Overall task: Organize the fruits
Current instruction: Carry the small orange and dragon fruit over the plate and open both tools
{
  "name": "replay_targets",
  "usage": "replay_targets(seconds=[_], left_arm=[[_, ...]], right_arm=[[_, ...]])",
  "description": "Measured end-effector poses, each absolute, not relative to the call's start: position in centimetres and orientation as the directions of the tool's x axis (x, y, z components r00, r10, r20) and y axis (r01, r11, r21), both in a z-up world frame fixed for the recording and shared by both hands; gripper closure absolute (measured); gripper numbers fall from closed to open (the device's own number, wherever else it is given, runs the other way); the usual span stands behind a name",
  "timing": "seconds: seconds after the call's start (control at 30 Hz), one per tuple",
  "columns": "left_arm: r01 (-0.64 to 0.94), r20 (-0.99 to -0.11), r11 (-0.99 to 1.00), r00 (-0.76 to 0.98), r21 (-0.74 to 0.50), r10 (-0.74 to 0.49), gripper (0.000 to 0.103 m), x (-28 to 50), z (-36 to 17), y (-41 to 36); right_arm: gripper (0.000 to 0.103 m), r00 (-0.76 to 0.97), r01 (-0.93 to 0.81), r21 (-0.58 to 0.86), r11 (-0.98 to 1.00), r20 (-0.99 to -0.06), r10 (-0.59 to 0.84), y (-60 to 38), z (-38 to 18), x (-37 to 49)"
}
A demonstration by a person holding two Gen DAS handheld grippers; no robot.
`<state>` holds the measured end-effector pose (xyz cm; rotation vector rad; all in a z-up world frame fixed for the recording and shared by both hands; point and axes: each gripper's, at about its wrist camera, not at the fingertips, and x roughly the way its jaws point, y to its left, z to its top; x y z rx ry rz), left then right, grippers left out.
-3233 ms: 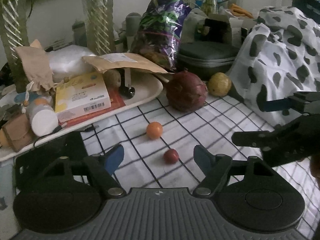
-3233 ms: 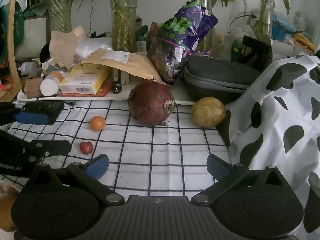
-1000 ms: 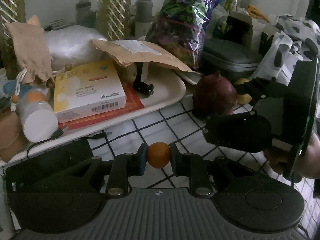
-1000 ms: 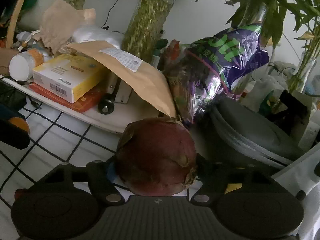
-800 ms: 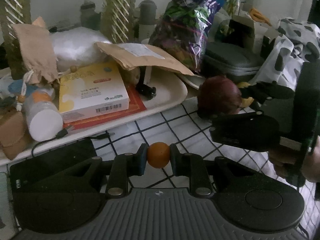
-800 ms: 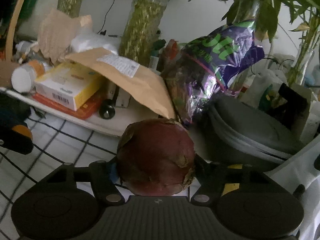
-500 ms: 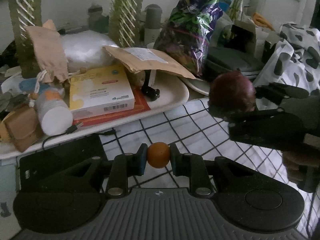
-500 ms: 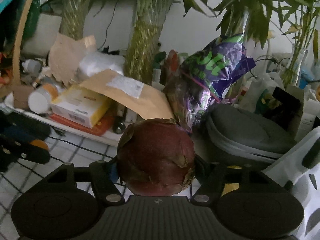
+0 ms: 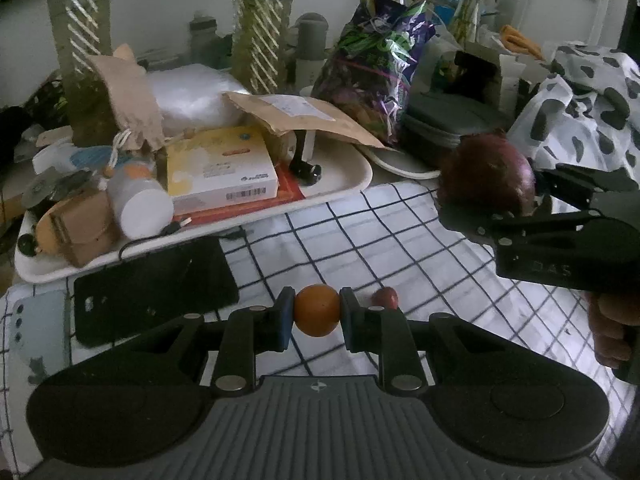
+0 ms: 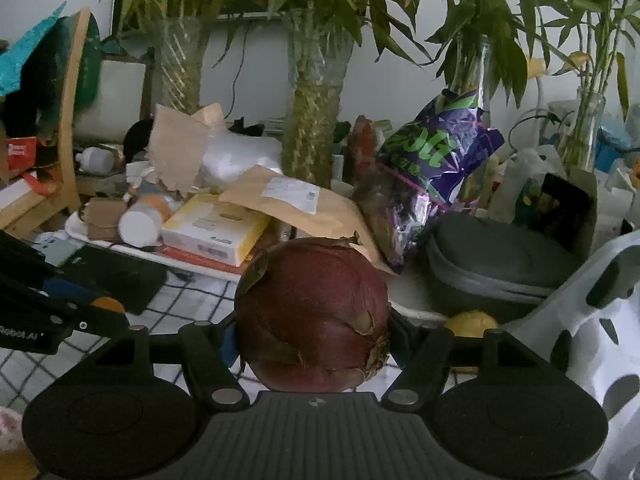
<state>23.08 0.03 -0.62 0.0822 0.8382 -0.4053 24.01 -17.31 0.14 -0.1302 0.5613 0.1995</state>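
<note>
Overhead, the left gripper (image 9: 316, 316) had its fingers closed on a small orange fruit (image 9: 317, 315), held above the checked surface (image 9: 420, 256), while a small red fruit (image 9: 385, 297) lay on the cloth just beyond the right finger. Meanwhile the right gripper (image 10: 312, 336) clamped a large dark-red fruit (image 10: 314, 316) between its fingers, lifted clear of the surface, with a yellow fruit (image 10: 472, 320) resting behind near the grey case (image 10: 496, 260) and the cluttered white tray (image 9: 340, 184) off to the left.

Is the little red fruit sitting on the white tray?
No, the little red fruit lies on the checked cloth, apart from the white tray.
</note>
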Motion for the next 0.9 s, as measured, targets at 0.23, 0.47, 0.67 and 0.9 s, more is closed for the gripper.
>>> replay_targets(seconds=[0.23, 0.47, 0.67, 0.9], left_arm=[[0.392, -0.727, 0.913, 0.593, -0.115, -0.346, 0.080, 20.6, 0.8, 0.7], [0.410, -0.722, 0.906, 0.594, -0.106, -0.354, 0.080, 17.6, 1.5, 1.3], [0.416, -0.719, 0.904, 0.598, -0.099, -0.354, 0.080, 15.2, 2.0, 1.9], [0.401, -0.714, 0.910, 0.607, -0.103, -0.349, 0.080, 12.7, 2.4, 2.7]], right_arm=[[0.032, 0.818, -0.238, -0.013, 0.971, -0.541, 0.193, -17.6, 1.2, 20.9], [0.032, 0.794, -0.282, 0.019, 0.959, -0.557, 0.244, -17.0, 1.7, 17.3], [0.032, 0.780, -0.300, 0.047, 0.953, -0.563, 0.274, -16.5, 2.0, 14.3], [0.032, 0.761, -0.341, 0.041, 0.939, -0.574, 0.301, -15.6, 1.9, 11.9]])
